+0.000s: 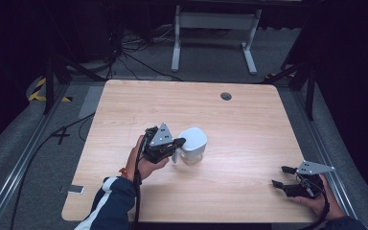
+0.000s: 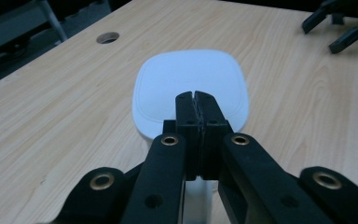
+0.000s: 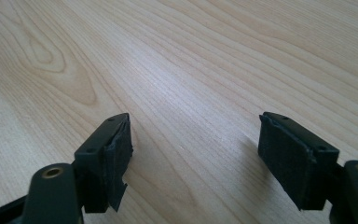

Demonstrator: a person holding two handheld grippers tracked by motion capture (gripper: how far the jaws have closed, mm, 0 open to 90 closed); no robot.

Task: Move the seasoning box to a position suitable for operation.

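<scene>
Mid-table: clear jug with white lid (image 1: 192, 143) stands upright on the table (image 1: 249, 124). My left gripper (image 2: 196, 100) is pinched tight at the jug's handle side, apparently clamped on the handle. My right gripper (image 3: 193, 154) rests near the right edge, jaws wide, empty. Judged step: holding the jug; next calls for a steady lift, kept level

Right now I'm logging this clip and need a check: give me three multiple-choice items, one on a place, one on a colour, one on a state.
1. Where is the jug? A near the table's middle; B at the far right corner; C on the floor.
2. The jug's lid is: A red; B white; C black.
3. The right gripper's jaws are: A shut on the jug; B shut, holding nothing; C open.

A: it stands mid-table by the left gripper.
B: the left gripper view shows it white.
C: bare wood shows between them.
</scene>
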